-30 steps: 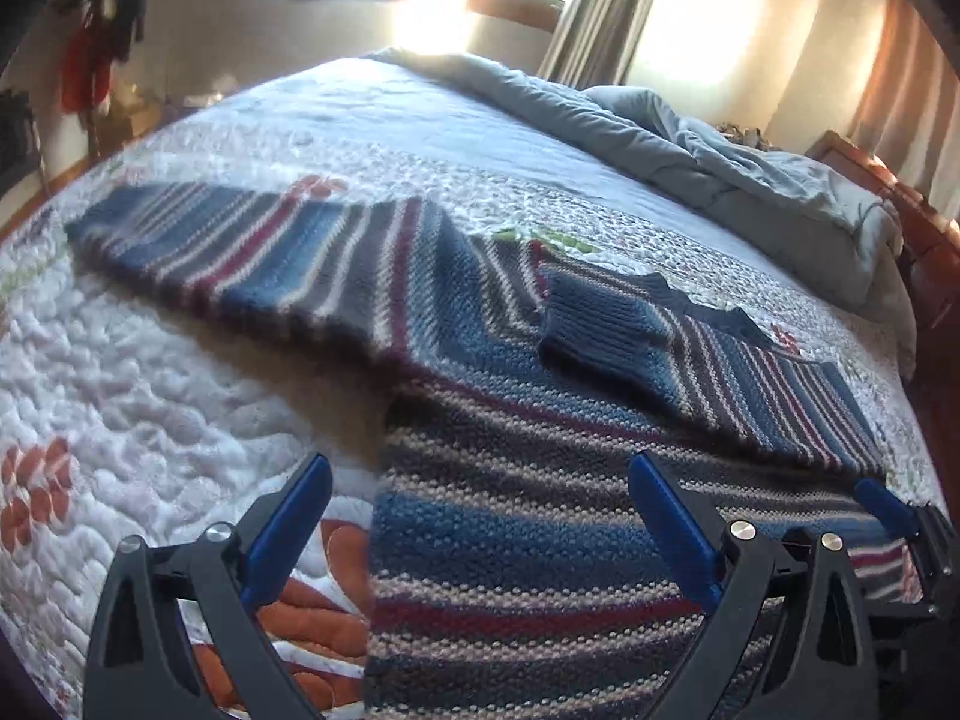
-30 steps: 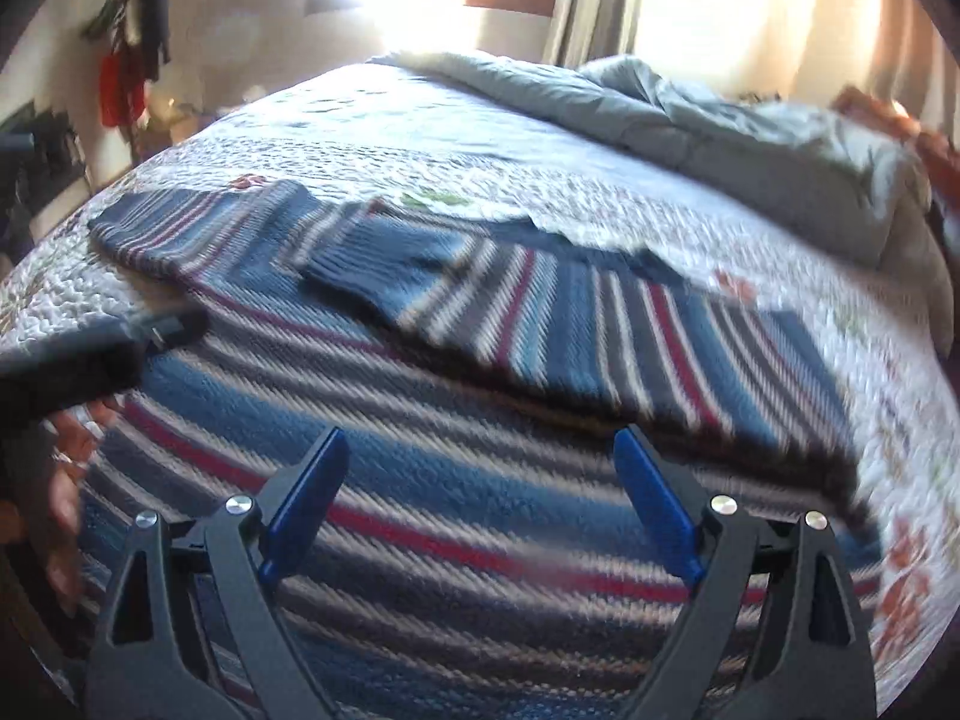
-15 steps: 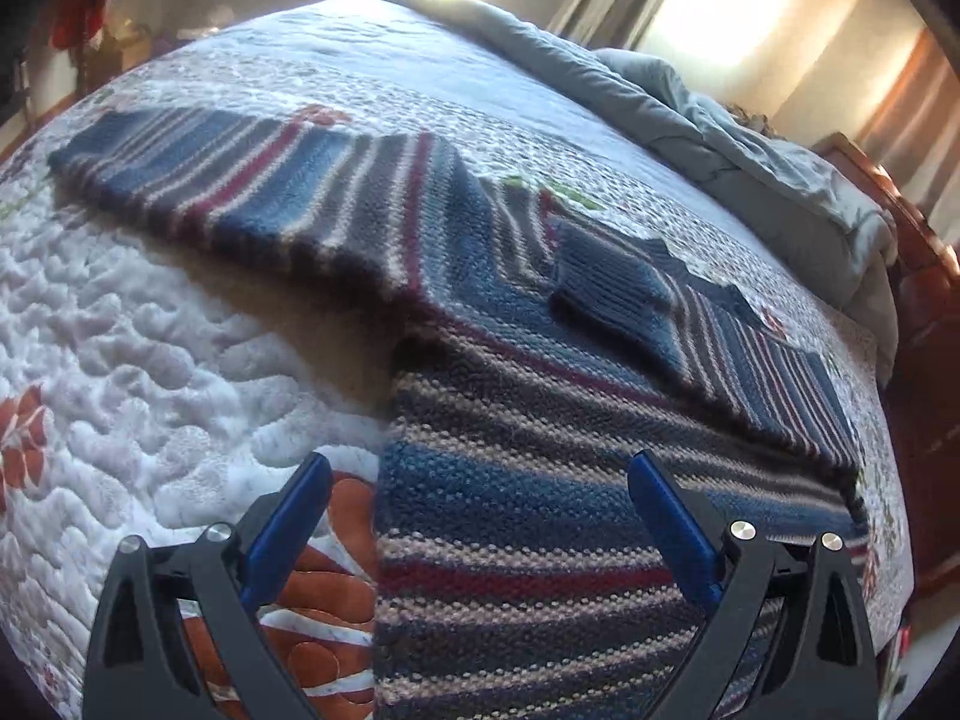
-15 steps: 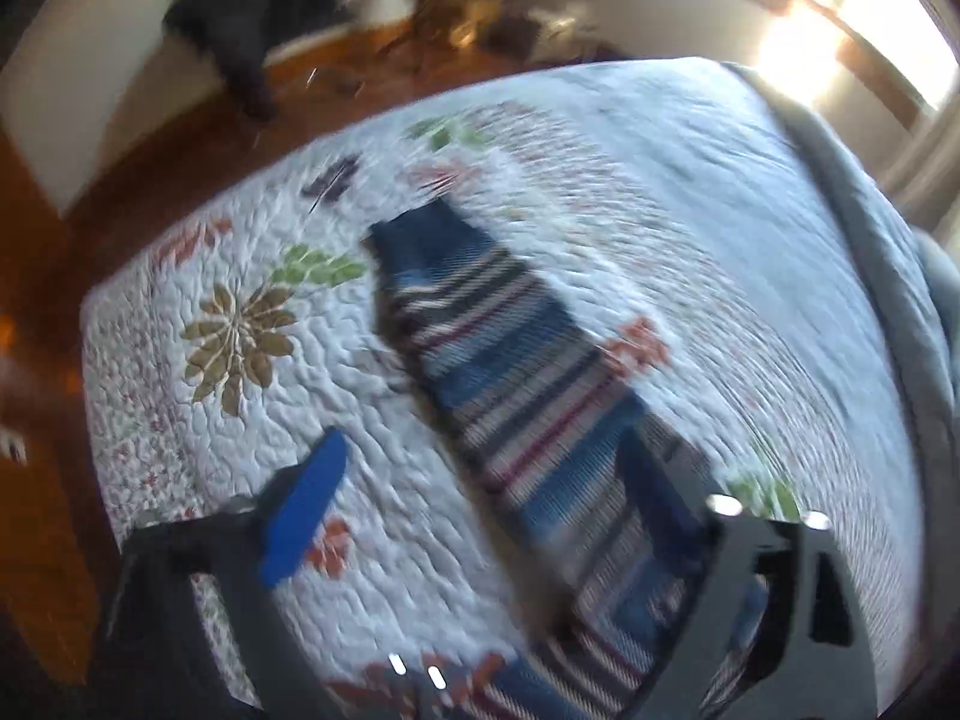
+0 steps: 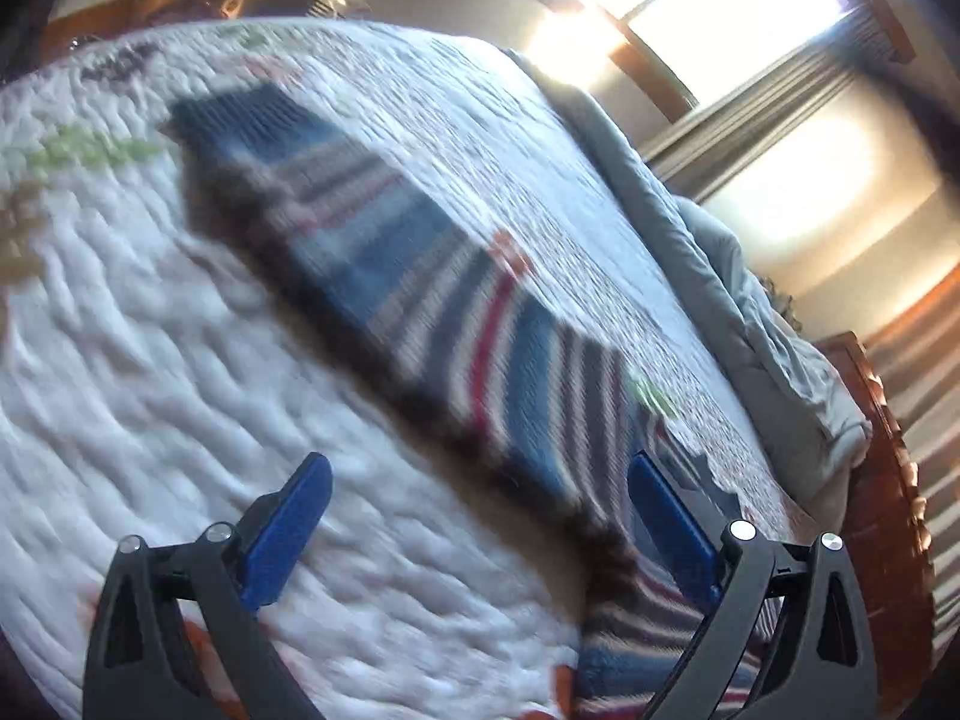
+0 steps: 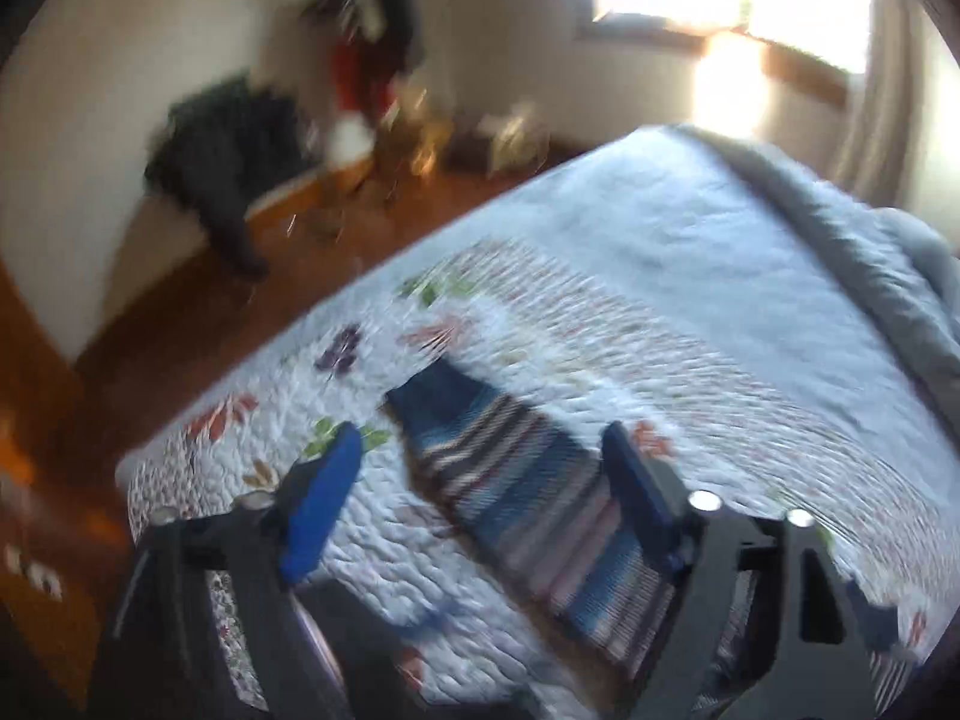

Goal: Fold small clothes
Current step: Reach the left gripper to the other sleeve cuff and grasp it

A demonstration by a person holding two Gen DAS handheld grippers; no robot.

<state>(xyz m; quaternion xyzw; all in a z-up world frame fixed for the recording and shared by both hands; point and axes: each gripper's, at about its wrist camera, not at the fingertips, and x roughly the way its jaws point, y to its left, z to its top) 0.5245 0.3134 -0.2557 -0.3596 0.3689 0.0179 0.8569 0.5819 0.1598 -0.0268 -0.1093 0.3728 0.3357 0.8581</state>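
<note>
Left wrist view shows the striped sweater [image 5: 456,324] lying flat on the quilt [image 5: 150,372] of the bed, one long sleeve running diagonally away from the camera to its blue cuff [image 5: 252,120], all of it blurred. The left gripper [image 5: 480,516] hangs above the sweater's near edge with its blue fingers [image 5: 288,528] spread wide apart and nothing between them; one finger sits over bare quilt, the other over the striped knit. Beyond the sweater a grey duvet [image 5: 708,276] lies bunched along the far side of the bed, under a bright window [image 5: 690,6].

In the right wrist view the same sleeve [image 6: 516,480] reaches toward the bed's corner. The right gripper [image 6: 480,498] is above it, jaws likewise wide apart and empty, straddling the sleeve. Past the sweater and off the bed lie a wooden floor [image 6: 198,312] and a dark, blurred shape [image 6: 228,150] against the wall.
</note>
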